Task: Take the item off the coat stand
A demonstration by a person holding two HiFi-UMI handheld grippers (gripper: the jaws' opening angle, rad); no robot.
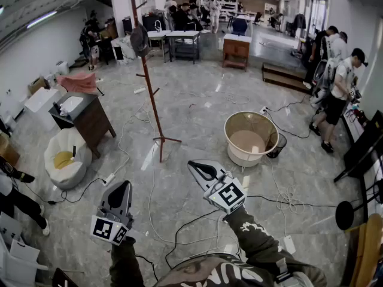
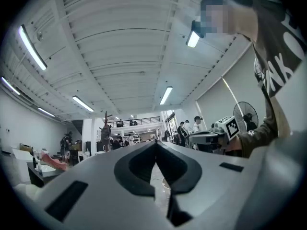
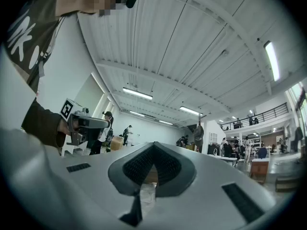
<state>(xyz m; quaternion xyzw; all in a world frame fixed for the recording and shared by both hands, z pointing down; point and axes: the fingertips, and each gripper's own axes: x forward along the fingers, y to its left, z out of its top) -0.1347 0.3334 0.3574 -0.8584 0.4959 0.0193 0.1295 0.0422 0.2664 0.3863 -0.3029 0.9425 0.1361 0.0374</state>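
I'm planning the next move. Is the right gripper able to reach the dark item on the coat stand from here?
Probably not yet: the right gripper, shut, is far from the coat stand and its dark item. Only open floor lies between.

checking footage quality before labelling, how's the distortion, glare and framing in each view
Head view: strong fisheye bend, glare on the glossy floor, coat stand sharp. Left gripper view: dark round vignette, ceiling light blown out, left gripper fills the lower half. Right gripper view: same vignette, bright ceiling strip, right gripper fills the bottom.
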